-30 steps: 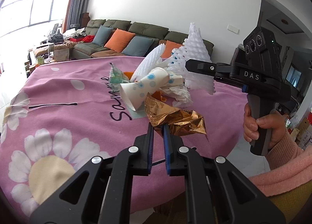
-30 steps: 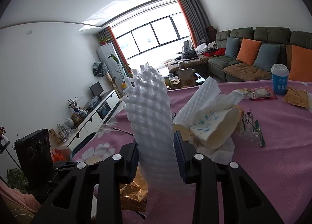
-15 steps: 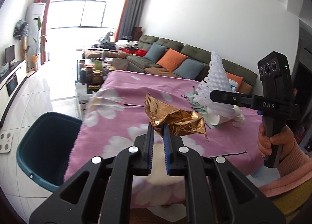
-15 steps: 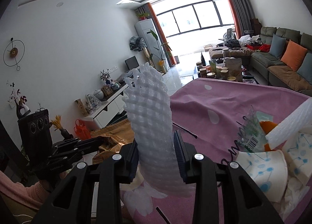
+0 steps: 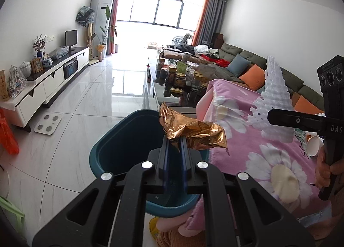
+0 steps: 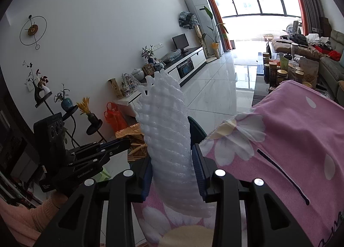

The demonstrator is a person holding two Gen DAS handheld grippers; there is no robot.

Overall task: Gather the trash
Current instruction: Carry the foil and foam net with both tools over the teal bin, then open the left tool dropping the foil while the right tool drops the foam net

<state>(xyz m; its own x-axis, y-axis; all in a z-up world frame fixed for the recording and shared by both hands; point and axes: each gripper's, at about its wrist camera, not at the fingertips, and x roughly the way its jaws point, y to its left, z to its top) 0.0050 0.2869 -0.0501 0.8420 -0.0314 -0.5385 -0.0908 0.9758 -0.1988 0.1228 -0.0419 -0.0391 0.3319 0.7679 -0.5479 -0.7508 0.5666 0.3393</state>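
My left gripper (image 5: 174,139) is shut on a crumpled gold foil wrapper (image 5: 191,128), which hangs over the open mouth of a dark teal bin (image 5: 120,150) on the floor beside the table. My right gripper (image 6: 172,152) is shut on a white foam fruit net (image 6: 165,137) that stands upright between its pads, above the pink tablecloth's corner (image 6: 279,139). In the left wrist view the foam net (image 5: 273,100) and the right gripper (image 5: 279,115) appear at the right, over the table. The right wrist view shows the left gripper (image 6: 126,142) at the left with the wrapper (image 6: 134,137).
A paper cup (image 5: 312,145) lies on the flowered pink cloth (image 5: 258,150) at the right edge. A glass coffee table (image 5: 178,83) crowded with jars stands beyond. A white scale (image 5: 47,123), a TV cabinet (image 5: 53,79) and an orange bag (image 5: 7,137) line the tiled floor's left.
Both grippers have swung left off the table's trash pile toward the bin, each keeping its hold. The wrapper now hangs over the bin, and the foam net is near the table's corner.
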